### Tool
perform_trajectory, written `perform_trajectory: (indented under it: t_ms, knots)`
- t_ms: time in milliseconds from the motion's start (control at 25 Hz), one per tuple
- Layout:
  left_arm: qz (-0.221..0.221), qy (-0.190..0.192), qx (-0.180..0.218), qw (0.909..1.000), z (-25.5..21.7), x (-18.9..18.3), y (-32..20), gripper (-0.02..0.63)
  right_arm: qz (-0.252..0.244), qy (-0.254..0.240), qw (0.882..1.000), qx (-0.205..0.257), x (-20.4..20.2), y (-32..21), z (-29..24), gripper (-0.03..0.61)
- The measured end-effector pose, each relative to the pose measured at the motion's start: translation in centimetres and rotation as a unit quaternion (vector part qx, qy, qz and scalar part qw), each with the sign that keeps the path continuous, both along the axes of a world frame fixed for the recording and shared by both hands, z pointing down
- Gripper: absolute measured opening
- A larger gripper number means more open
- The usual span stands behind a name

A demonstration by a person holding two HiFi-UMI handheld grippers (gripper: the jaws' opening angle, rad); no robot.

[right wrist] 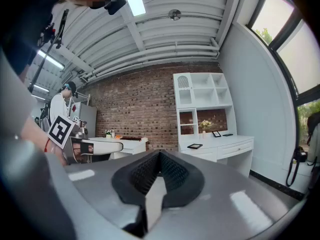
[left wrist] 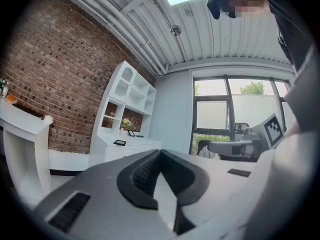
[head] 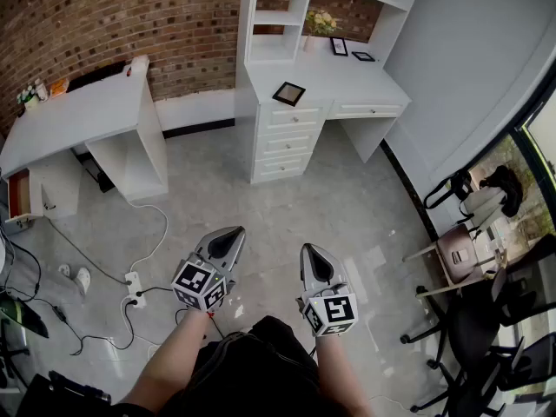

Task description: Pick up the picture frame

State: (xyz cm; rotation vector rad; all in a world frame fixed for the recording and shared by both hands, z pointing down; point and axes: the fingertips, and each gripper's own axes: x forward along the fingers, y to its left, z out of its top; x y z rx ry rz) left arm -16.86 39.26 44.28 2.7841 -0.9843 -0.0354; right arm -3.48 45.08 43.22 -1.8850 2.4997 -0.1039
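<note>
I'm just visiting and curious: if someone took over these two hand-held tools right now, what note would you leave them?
Left tool: shut, empty, level above the floor.
Right tool: the same.
Picture frame: flat near the front edge of the white desk across the room; two more frames further back.
Done: nothing, frame untouched.
Left: approach the desk, open a tool, grip the frame, lift it.
</note>
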Motion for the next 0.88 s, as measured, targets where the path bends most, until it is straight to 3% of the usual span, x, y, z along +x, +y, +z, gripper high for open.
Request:
perform_trajectory:
  t_ms: [440,880]
  knots:
    - [-0.020,0.003,-0.005,0.9998,0.4,-0.2,-3.9,-0.002,-0.005,0.003,1.000,-0.014,0.9,-4.0,1.2,0.002]
    - [-0.055,-0.005,-0.013,0.9984,0.4,0.3,-12.3,-0.002,-0.048,0.001,0.999,-0.019,2.0,-13.4,1.4,0.002]
